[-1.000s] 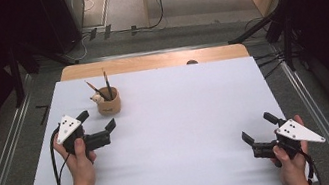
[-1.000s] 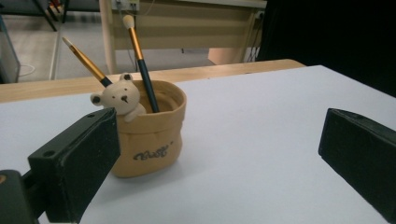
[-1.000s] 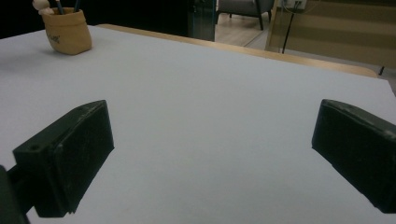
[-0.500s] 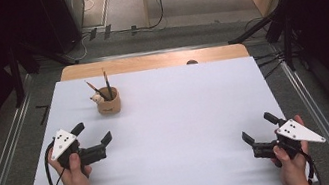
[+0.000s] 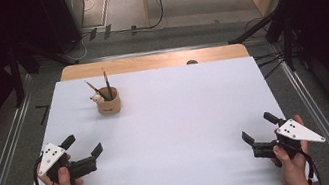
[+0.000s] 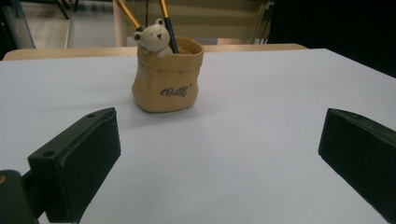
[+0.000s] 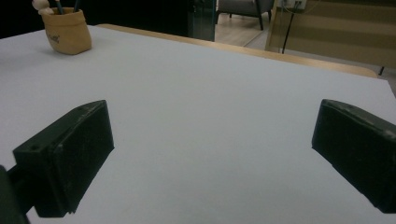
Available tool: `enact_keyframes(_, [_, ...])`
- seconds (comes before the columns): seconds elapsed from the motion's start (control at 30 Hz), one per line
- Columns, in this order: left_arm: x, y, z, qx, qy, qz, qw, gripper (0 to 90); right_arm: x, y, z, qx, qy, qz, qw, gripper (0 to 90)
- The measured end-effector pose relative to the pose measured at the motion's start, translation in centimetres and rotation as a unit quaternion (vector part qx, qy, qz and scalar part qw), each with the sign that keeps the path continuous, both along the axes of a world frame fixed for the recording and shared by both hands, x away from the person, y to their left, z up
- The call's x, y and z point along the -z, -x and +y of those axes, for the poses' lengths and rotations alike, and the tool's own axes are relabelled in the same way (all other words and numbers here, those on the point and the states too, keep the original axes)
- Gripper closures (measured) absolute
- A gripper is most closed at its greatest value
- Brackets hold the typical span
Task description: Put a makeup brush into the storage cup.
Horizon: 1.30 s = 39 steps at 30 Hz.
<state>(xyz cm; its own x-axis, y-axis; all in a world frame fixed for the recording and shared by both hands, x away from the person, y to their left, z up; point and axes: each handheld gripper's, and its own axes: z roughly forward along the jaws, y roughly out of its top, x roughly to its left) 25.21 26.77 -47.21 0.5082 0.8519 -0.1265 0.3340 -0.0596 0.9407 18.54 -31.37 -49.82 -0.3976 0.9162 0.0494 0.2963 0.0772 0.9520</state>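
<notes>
Left gripper (image 5: 83,146): jaws wide apart, nothing between them, low over bare white sheet (image 5: 185,134) near its 8 o'clock corner. Pen pot (image 6: 167,77) stood at 12 o'clock from the jaws, well apart; open sheet between. Pot soft-looking, tan, sack-shaped, dark script on front, small pale bear at rim, two dark pencils (image 6: 166,23) leaning out.

Right gripper (image 5: 255,134): jaws wide, empty, near the 4 o'clock edge. Sheet smooth, matte. Wooden table edge (image 5: 147,62) showed at 12 o'clock.
</notes>
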Motion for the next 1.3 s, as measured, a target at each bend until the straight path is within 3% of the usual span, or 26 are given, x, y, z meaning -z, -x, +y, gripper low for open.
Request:
enact_keyframes(0.33, [0.4, 1.6, 2.2, -0.009, -0.004, 0.006, 0.9999, 0.0, 0.0, -0.1, 0.0, 0.0, 0.0, 0.001, 1.0, 0.0])
enact_keyframes(0.57, [0.0, 2.6, 2.7, -0.006, -0.015, -0.003, 0.9999, 0.0, 0.1, 0.2, -0.3, -0.001, -0.002, -0.004, 1.0, 0.0])
enact_keyframes(0.8, [-0.3, 3.4, 4.0, -0.005, -0.007, -0.012, 0.9999, 0.0, 0.2, 0.5, -0.5, 0.004, -0.002, 0.0, 1.0, 0.0])
enact_keyframes(1.07, [-0.1, 3.1, 5.7, -0.016, -0.001, -0.004, 0.9999, 0.0, 0.3, 0.8, -0.7, 0.008, -0.002, 0.001, 1.0, 0.0])
enact_keyframes(1.3, [-0.2, 2.5, 5.0, -0.01, -0.01, -0.008, 0.9999, 0.0, 0.2, 1.4, -1.0, 0.015, -0.001, 0.001, 0.9999, 0.0])
